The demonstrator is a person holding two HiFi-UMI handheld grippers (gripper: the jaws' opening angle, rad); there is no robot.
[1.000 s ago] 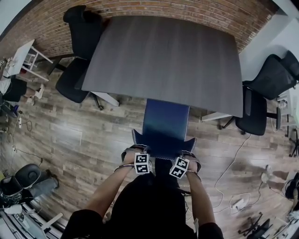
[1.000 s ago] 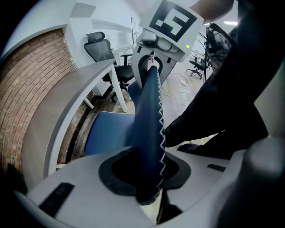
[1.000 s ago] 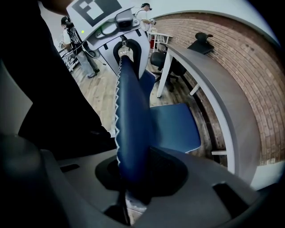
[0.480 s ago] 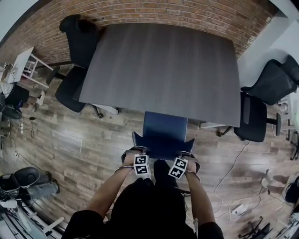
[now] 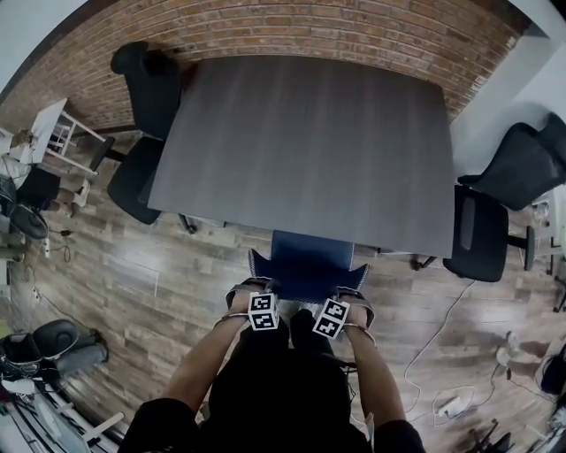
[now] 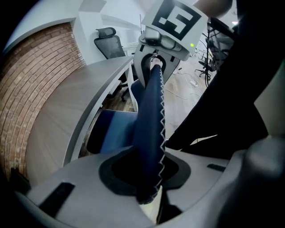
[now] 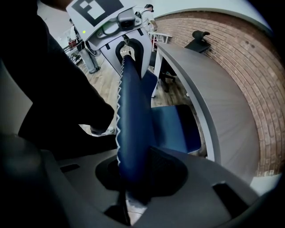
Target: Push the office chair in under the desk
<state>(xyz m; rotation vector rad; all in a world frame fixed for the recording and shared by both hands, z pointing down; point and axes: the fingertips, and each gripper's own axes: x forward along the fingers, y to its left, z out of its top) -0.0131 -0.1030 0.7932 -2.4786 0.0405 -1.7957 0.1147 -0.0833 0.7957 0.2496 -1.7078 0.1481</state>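
Observation:
The blue office chair (image 5: 307,262) stands at the near edge of the grey desk (image 5: 309,142), its seat partly beneath the tabletop. My left gripper (image 5: 259,299) is shut on the left part of the backrest's top edge (image 6: 150,133). The right gripper (image 5: 339,304) is shut on the right part of that edge (image 7: 133,129). In the left gripper view, the jaws (image 6: 149,176) pinch the stitched blue edge, and the seat (image 6: 111,131) shows below the desk rim (image 6: 84,120). The right gripper view shows the same grip (image 7: 133,178), with the seat (image 7: 176,129) under the desk (image 7: 213,102).
A black office chair (image 5: 146,115) sits at the desk's left side and another (image 5: 495,203) at its right. A brick wall (image 5: 336,26) runs behind the desk. White cables (image 5: 442,354) lie on the wooden floor at the right. A small white table (image 5: 53,124) is far left.
Both grippers have moved toward the desk with the backrest in them. More of the blue seat is now hidden under the tabletop.

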